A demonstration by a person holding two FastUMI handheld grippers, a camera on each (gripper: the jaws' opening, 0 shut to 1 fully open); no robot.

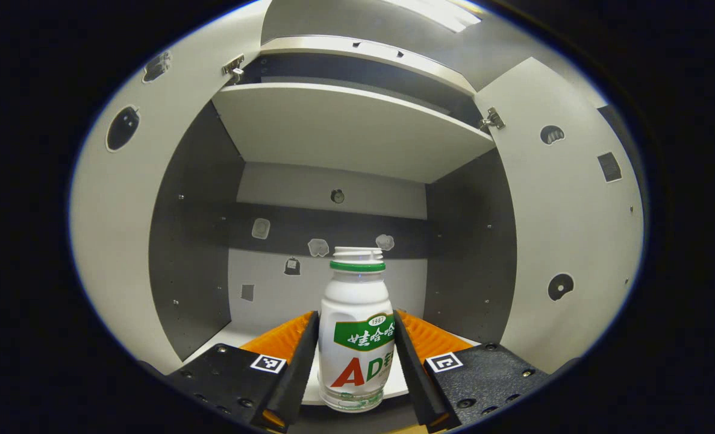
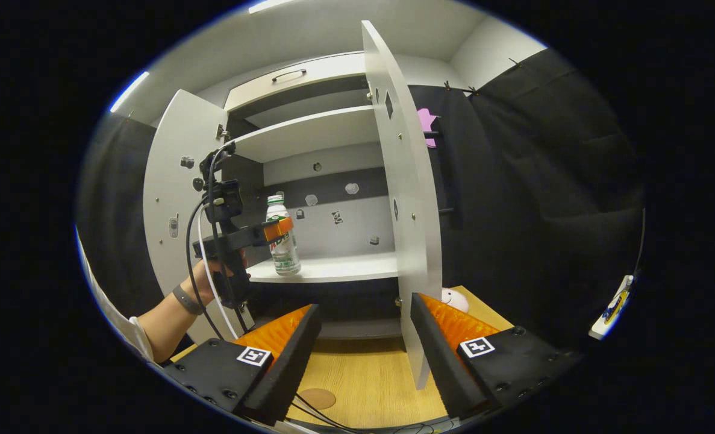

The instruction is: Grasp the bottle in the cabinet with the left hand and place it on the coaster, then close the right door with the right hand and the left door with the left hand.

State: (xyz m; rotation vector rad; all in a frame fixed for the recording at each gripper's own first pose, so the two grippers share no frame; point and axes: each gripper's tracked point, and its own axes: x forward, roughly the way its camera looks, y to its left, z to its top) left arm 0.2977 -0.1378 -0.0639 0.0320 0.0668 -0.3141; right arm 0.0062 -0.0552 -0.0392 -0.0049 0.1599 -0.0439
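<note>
A white bottle [image 1: 357, 337] with a green neck ring and no cap stands at the front edge of the cabinet's lower shelf [image 2: 333, 268]. My left gripper [image 1: 356, 314] is shut on it, one finger pressing each side of its body. In the right gripper view the bottle [image 2: 282, 241] leans slightly in the left gripper [image 2: 279, 229], which a hand holds. Both doors hang open: the left door [image 2: 173, 199] and the right door [image 2: 402, 199]. My right gripper [image 2: 364, 301] is open and holds nothing, low in front of the cabinet. A round brown coaster [image 2: 317, 398] lies on the wooden table [image 2: 369, 374].
An upper shelf [image 1: 345, 126] sits close above the bottle. The right door's edge reaches down to the table between my right fingers' line of sight. A small pink-and-white toy [image 2: 453, 296] lies behind that door. Cables [image 2: 327, 416] run beside the coaster. A power strip [image 2: 613, 307] lies far right.
</note>
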